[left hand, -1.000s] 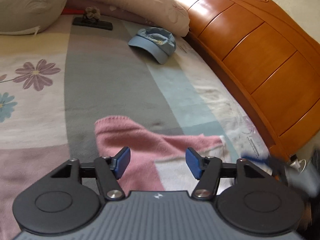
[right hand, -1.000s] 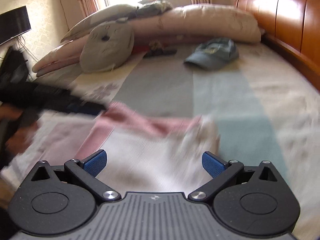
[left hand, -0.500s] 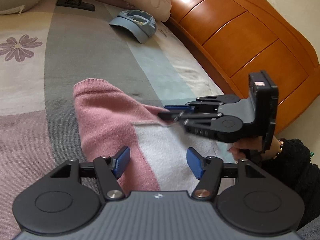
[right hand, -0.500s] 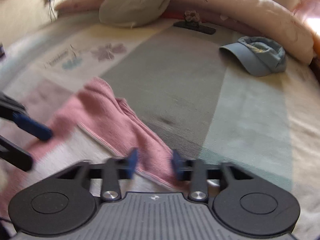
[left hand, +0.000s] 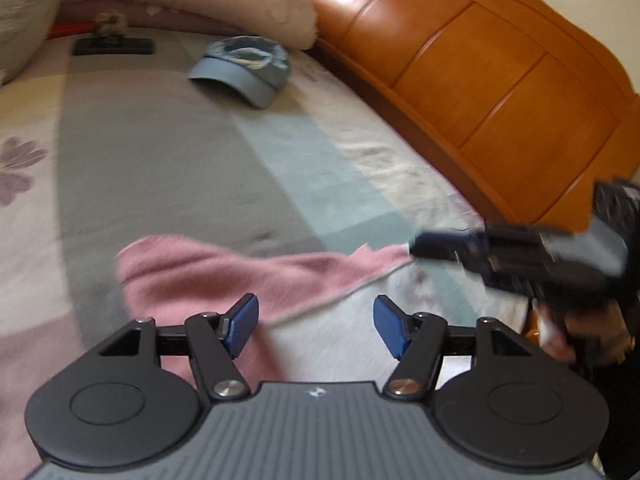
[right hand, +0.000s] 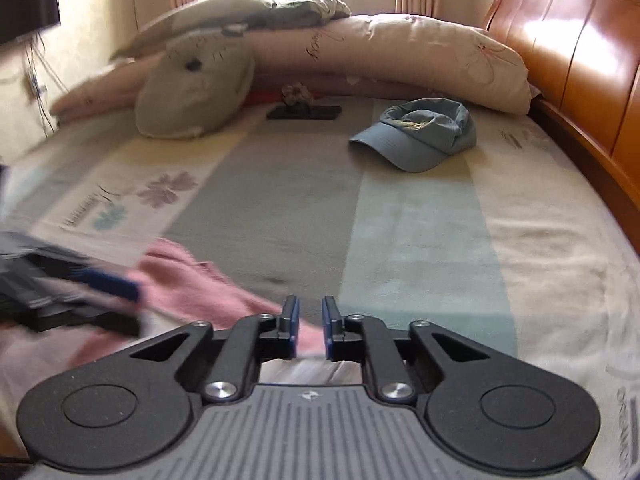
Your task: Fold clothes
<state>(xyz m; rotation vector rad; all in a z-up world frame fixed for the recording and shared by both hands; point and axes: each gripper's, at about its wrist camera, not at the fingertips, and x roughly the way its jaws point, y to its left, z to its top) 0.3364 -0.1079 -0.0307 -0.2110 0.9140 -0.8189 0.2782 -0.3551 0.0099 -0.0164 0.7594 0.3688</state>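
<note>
A pink and white garment (left hand: 224,276) lies on the bed (right hand: 420,216), low in both views. Half a second ago the right tongs (right hand: 308,328) were closing on its pink edge; now they are clenched on that hem, which looks drawn out toward 3 o'clock in the left view. That suggests a fold or straightening pull is in progress. The left tongs (left hand: 316,330) are released, hovering above the cloth. The garment's long axis runs roughly 9 to 3 o'clock. A blue cap (right hand: 420,136) lies at 1 o'clock.

Left claw (left hand: 316,328) agape over pink garment (left hand: 224,272)
</note>
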